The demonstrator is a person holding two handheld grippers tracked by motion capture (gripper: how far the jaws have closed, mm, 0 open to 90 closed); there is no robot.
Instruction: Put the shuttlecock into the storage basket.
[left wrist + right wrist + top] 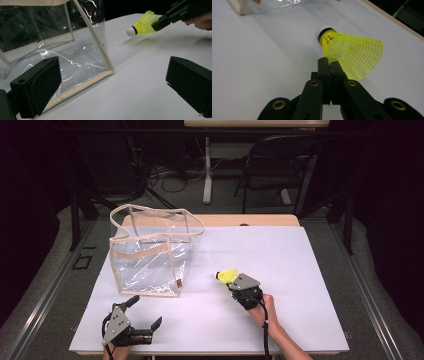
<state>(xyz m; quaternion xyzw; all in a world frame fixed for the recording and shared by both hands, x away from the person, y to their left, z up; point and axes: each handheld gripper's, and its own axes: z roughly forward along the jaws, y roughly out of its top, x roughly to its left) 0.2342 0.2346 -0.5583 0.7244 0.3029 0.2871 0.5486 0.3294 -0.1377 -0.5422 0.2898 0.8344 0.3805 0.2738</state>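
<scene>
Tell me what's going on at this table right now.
A person works with two handheld grippers. The right gripper is shut on the skirt of a yellow shuttlecock, holding it just above the white table. The left gripper rests open near the clear plastic bag, which stands upright with its top open.

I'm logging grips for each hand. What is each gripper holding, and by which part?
The right gripper pinches the yellow shuttlecock by the edge of its plastic skirt. The left gripper is open and holds nothing.
</scene>
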